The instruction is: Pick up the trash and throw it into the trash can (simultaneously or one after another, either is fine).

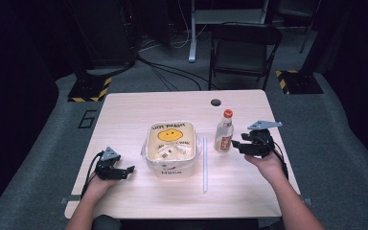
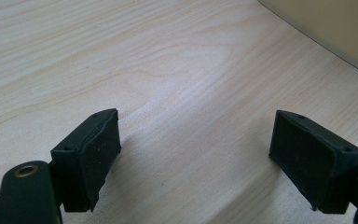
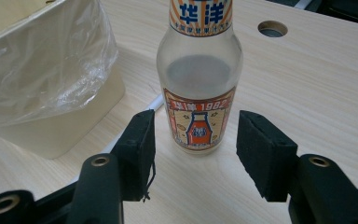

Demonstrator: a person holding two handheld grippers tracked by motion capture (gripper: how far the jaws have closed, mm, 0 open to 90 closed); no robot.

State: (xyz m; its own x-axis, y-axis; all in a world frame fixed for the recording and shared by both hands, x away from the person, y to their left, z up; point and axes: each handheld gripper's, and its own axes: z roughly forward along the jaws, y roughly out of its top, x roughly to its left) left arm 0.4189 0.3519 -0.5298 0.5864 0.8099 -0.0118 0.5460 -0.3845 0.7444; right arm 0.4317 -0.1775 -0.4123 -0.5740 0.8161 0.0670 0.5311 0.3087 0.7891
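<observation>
**Glass bottle framed by the released right claw**

Glass, clear and capped in red, the bottle (image 1: 224, 137) stands upright on the pale wooden desk (image 1: 124, 115), to the right of the middle. Its orange label shows a small bottle drawing and blue characters on the neck band. The right claw (image 1: 236, 143) sits just beside it on the person's right, pointing at its lower half. In the right gripper view the bottle (image 3: 199, 88) stands beyond the jaws and between their lines; the black pads are apart from the glass on both sides, so the right claw (image 3: 196, 140) is released and grasps nothing.

Left of the bottle a long white straw (image 1: 204, 163) lies flat on the desk, running away from the person. Beyond the straw stands a cream square container (image 1: 170, 148) lined with a clear plastic bag, printed with a yellow smiling face. The bottle and the container are near each other but do not touch.

The left claw (image 1: 129, 169) rests low at the near left part of the desk, pointing toward the container. In the left gripper view its pads stand wide apart over bare wood, the left claw (image 2: 196, 140) released, with a corner of the container (image 2: 335, 32) at the upper right.

A black folding chair (image 1: 242, 48) stands on the grey floor behind the desk.
</observation>
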